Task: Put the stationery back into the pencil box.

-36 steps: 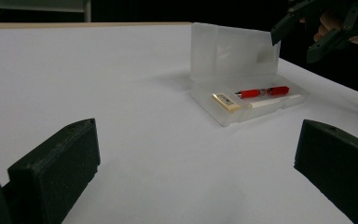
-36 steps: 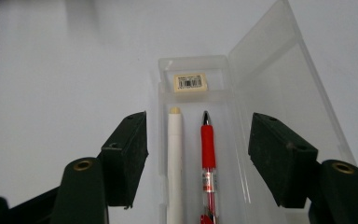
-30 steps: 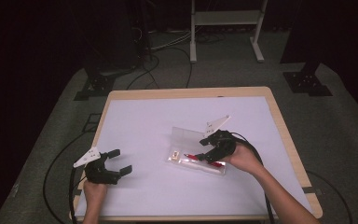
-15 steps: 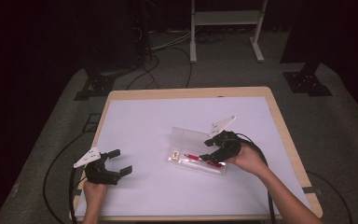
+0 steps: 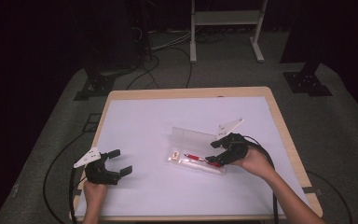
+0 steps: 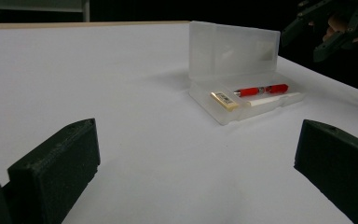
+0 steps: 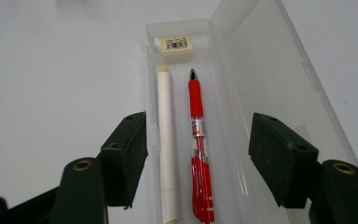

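Observation:
An open clear plastic pencil case (image 5: 192, 164) lies right of the table's middle, its lid (image 7: 270, 70) folded back. Inside it lie a red pen (image 7: 196, 102), a white pen (image 7: 166, 130) and a small labelled eraser (image 7: 177, 44) at the far end. My right gripper (image 5: 213, 158) hovers over the case's right end, open, its jaws either side of both pens without touching them. My left gripper (image 5: 120, 162) rests near the front left of the table, open with nothing in it. In the left gripper view, the case (image 6: 242, 109) lies ahead of it.
The white tabletop (image 5: 168, 116) has a wooden rim. Cables trail from both grippers off the front edge. Beyond the table are a grey floor mat, stand feet and a white frame (image 5: 223, 18). The other hand's gripper (image 6: 331, 23) sits behind the case in the left gripper view.
My right gripper has shifted slightly to the right over the case's end, still open. The left gripper has not moved.

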Demonstrator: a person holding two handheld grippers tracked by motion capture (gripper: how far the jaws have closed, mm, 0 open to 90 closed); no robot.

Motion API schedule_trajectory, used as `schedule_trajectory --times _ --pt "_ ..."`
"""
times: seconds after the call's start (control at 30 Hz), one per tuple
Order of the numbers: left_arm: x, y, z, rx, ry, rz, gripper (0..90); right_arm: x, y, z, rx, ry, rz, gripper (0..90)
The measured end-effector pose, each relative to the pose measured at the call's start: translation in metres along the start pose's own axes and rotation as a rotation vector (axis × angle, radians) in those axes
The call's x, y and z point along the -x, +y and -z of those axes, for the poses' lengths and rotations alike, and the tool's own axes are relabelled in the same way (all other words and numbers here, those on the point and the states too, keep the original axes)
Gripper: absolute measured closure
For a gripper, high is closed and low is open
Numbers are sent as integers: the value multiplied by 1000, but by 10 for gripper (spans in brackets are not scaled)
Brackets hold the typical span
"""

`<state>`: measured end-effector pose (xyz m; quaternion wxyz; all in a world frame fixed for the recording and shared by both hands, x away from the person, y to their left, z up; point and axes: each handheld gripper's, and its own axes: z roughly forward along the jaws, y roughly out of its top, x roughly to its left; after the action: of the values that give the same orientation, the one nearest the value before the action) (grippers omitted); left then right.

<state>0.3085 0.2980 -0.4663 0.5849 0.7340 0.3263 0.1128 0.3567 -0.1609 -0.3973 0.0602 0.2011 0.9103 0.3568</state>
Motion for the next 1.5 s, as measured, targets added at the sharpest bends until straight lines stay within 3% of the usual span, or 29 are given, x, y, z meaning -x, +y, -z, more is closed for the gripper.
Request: schedule_trajectory --times 1.5 --pt "1 0 0 -3 2 -1 0 4 -61 23 8 -29 -89 333"
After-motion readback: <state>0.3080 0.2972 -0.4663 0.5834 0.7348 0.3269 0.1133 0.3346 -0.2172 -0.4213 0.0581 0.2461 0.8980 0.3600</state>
